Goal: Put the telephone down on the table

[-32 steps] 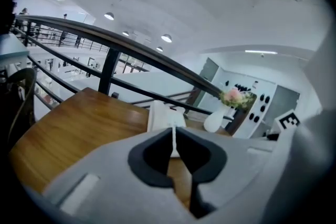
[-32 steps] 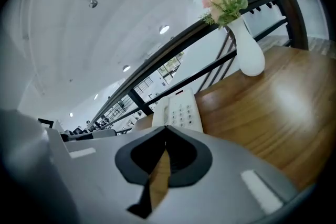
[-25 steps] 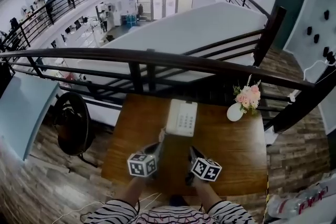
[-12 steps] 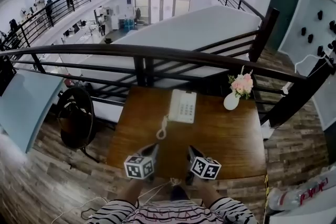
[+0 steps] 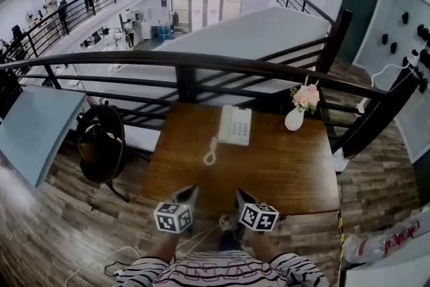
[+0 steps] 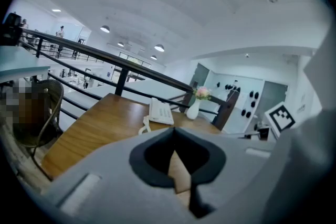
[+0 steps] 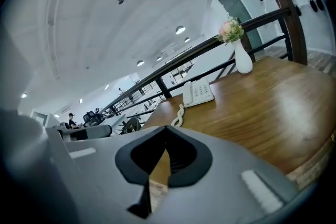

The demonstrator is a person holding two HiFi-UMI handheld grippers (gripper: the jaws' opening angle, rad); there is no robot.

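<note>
The white telephone [image 5: 234,125] lies flat on the wooden table [image 5: 282,171] near its far edge, with its handset on the cradle and the curly cord [image 5: 210,152] hanging off its left side. My left gripper [image 5: 190,191] and right gripper [image 5: 240,195] hover side by side over the table's near edge, well short of the phone. Both are shut with nothing between the jaws. In the left gripper view the telephone [image 6: 160,111] sits far beyond the shut left gripper [image 6: 174,130]. In the right gripper view the telephone [image 7: 198,93] is likewise far ahead of the shut right gripper [image 7: 167,128].
A white vase with pink flowers [image 5: 295,116] stands at the table's far right corner. A dark railing [image 5: 201,67] runs just behind the table, with a drop beyond it. A round-backed chair [image 5: 101,144] stands left of the table. Cables [image 5: 121,259] lie on the floor near me.
Both grippers have drawn back from the telephone toward the table's near edge, staying shut and empty. The telephone rests where it was on the table.
</note>
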